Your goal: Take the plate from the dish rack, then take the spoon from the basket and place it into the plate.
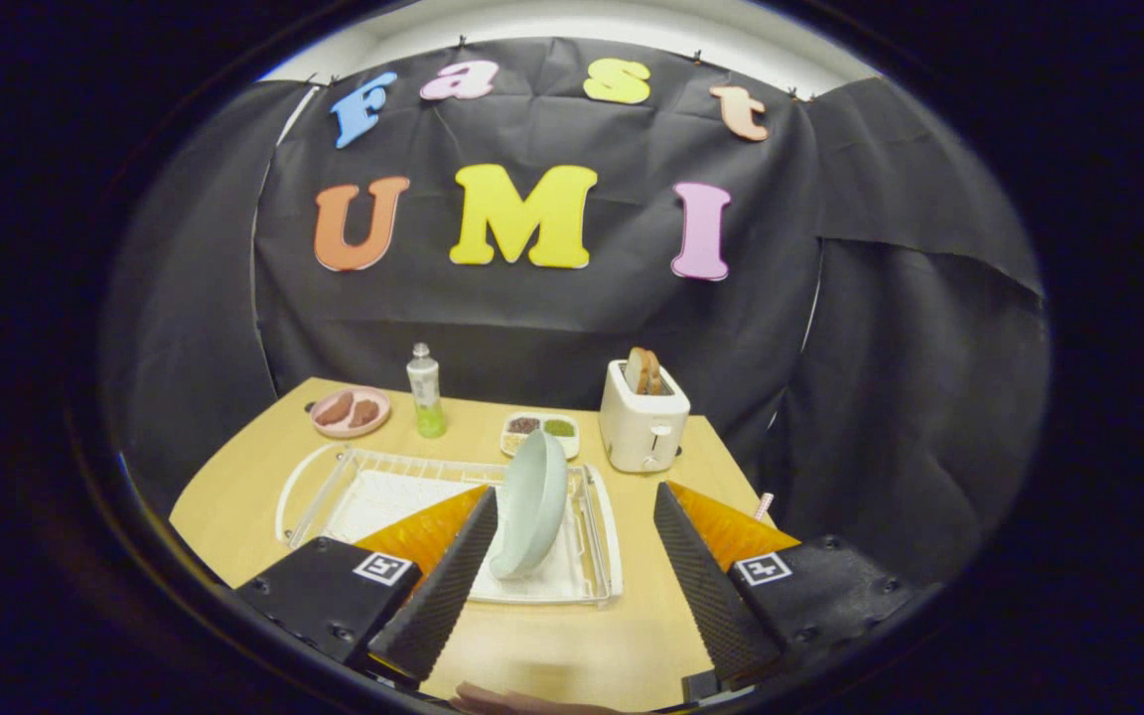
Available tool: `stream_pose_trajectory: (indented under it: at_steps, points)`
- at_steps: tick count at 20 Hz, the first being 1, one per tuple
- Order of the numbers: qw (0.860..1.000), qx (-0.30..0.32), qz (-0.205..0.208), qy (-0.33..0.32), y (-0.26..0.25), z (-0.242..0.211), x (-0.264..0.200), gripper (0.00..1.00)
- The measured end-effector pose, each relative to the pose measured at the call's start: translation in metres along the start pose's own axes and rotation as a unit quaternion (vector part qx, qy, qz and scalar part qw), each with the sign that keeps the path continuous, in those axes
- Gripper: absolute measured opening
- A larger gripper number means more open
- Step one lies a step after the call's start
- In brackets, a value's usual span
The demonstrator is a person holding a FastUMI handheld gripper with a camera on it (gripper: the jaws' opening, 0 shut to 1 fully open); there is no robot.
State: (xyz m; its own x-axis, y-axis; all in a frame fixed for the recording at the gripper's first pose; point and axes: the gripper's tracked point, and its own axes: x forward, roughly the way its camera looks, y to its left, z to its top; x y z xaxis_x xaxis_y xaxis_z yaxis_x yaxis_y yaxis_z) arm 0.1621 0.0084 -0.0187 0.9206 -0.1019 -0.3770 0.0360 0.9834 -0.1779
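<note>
The plate (532, 506) is judged to be light and rigid — most likely moulded plastic or melamine, with a smooth, somewhat slippery finish that could slide under a shallow pinch. A hold on the upper rim is advised, one finger laid on the hollow face and the other on the back, so that it can be lifted straight up out of the dish rack (592, 556); too light a squeeze may let it swing or slip. It is thought unlikely to crack, yet a knock against the rack wall is best avoided.

The plate is seen as a pale grey-green, shallow round dish with a raised rim, stood on edge and tilted slightly, its lower edge resting in the rack's right-hand end. The rack is a clear, tray-like frame set in the middle of the tabletop (234, 497), nearer the front edge than the toaster (642, 427) and the bottle (425, 392) at the back.

The gripper (572, 536) is held with its jaws wide apart, nothing pressed between them — the plate stands just ahead, close beside the left finger.
</note>
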Motion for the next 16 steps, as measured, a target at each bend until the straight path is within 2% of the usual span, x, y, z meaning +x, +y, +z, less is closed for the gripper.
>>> stream_pose_trajectory:
  at_steps: [3, 6, 11, 16]
  points:
    - [0.998, -0.024, -0.001, 0.066, 0.009, 0.011, 0.029, 1.00]
    - [0.989, -0.059, -0.008, 0.134, 0.016, 0.016, 0.059, 1.00]
    - [0.966, -0.114, -0.055, 0.224, 0.014, 0.009, 0.103, 0.87]
    - [0.950, -0.132, -0.101, 0.265, 0.014, 0.008, 0.124, 0.69]
